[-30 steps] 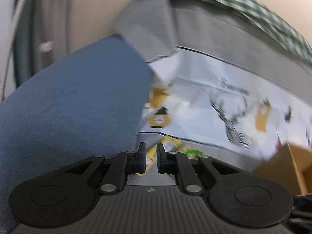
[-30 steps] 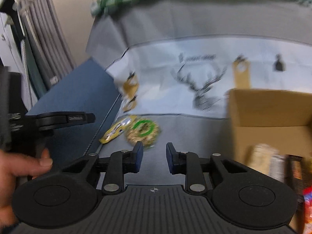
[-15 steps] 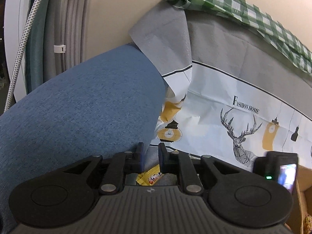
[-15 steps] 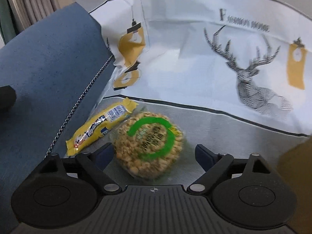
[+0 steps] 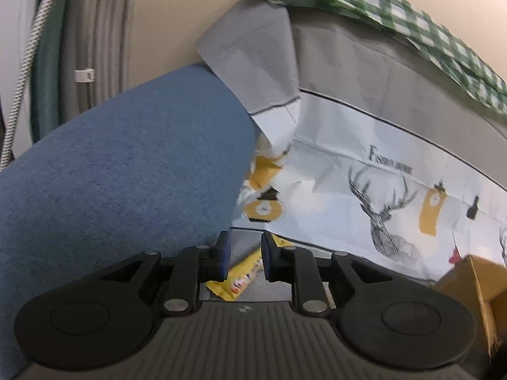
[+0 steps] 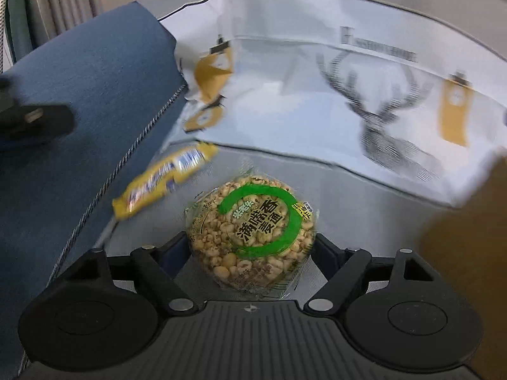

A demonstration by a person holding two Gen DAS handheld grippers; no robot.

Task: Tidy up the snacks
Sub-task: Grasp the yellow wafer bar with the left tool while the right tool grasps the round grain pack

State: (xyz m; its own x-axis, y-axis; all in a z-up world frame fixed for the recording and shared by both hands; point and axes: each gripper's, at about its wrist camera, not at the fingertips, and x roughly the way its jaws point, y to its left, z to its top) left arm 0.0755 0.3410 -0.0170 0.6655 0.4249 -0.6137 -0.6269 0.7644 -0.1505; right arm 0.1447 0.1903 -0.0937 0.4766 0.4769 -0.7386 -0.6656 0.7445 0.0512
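A round puffed-grain cake [image 6: 253,231] in a clear wrapper with a green ring lies on the grey cloth. My right gripper [image 6: 252,245] straddles it. Its jaws are wide and closing, with the pads close beside the wrapper's edges, and no squeeze shows on the wrapper. A yellow candy bar [image 6: 164,177] lies left of the cake, against the blue cushion. In the left wrist view the same bar [image 5: 242,274] shows on the cloth beyond my left gripper [image 5: 244,258]. Its jaws are opening from a narrow gap and hold nothing.
A blue upholstered cushion [image 5: 111,174] rises on the left. A white deer-print cloth [image 5: 380,221] drapes the backrest, with a green checked cloth [image 5: 380,3] on top. A cardboard box [image 6: 469,237] stands on the right. Part of the left gripper's black body [image 6: 35,120] sits over the cushion.
My right gripper opened wide and came down forward over the round cake, which now lies between its jaws. My left gripper's fingers parted slightly and it stayed in place.
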